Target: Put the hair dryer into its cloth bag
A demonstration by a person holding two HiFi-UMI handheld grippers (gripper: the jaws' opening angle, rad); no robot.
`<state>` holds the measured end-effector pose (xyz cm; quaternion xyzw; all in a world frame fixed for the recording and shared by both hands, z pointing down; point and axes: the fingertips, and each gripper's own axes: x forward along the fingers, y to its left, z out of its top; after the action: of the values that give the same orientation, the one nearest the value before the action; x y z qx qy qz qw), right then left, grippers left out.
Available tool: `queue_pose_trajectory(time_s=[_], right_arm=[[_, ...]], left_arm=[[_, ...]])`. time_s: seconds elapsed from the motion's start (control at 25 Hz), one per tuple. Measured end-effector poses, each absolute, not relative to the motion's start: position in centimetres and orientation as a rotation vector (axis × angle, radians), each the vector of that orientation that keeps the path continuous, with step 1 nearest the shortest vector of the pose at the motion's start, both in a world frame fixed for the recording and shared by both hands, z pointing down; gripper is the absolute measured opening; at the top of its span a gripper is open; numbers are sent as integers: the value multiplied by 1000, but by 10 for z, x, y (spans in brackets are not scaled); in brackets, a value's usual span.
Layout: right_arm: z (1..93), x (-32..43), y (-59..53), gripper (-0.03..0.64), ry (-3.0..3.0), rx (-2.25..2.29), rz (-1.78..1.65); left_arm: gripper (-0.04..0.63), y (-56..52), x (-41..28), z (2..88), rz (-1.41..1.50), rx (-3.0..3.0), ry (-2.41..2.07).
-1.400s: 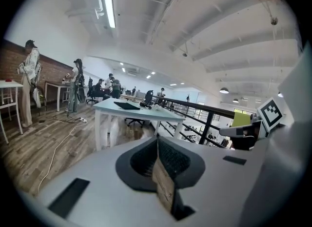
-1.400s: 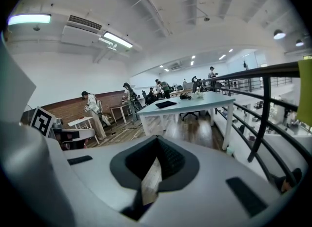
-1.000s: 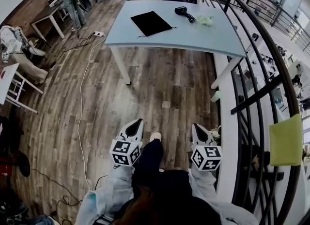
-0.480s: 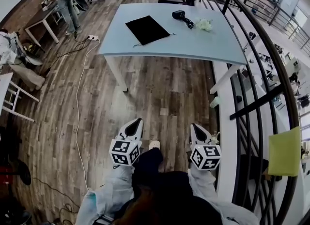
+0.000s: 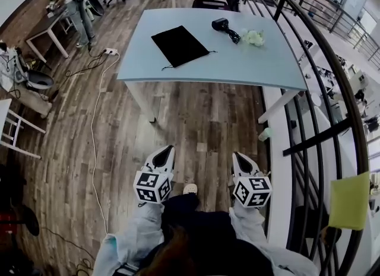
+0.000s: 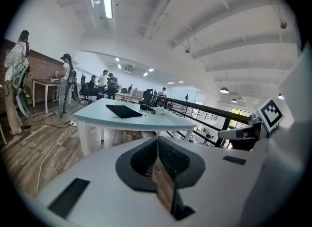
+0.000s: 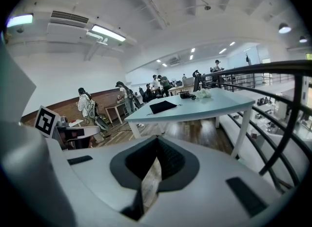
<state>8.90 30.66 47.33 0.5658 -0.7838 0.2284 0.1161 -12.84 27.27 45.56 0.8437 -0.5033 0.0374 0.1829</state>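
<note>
Table (image 5: 261,61): the pale blue top is carrying everything the task needs, and the person is standing well short of its near edge.
Hair dryer (image 5: 221,24): it is lying near the table's far edge, right of centre, with its dark cord (image 5: 233,33) trailing toward the table's middle.
Cloth bag (image 5: 179,44): the black bag is lying flat near the table's centre, left of the dryer and apart from it.
Left gripper (image 5: 169,149): its jaws are pressing together with nothing between them, and it is hanging over the floor on the table's near side.
Right gripper (image 5: 236,154): it is doing the same, jaws pressed together and empty, also short of the table's near edge.
White crumpled thing (image 5: 253,36): it is sitting just right of the dryer's cord on the table.
Risk, bag mouth: the bag is lying collapsed, so a dryer pushed against it is likely to shove it across the table instead of entering — unless one gripper is pinching a single layer to hold the mouth apart.
Risk, cord: the loose cord is likely to snag, stay outside the bag, or drag the white crumpled thing along.
Risk, grip: the dryer is lying toward the table's far edge — a shallow pinch on its rounded body could let it slip off that side.
Risk, floor: a white cable (image 5: 95,144) is running along the floor left of the table, so a stray step there could catch it.
</note>
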Motion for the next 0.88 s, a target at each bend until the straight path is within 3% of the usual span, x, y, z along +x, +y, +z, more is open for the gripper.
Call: queue_pose_trajectory(time_s=[0.88], right_arm=[[482, 92, 215, 8, -2271, 1706, 717]], left_arm=[[21, 181, -130, 470, 162, 2395, -1374]])
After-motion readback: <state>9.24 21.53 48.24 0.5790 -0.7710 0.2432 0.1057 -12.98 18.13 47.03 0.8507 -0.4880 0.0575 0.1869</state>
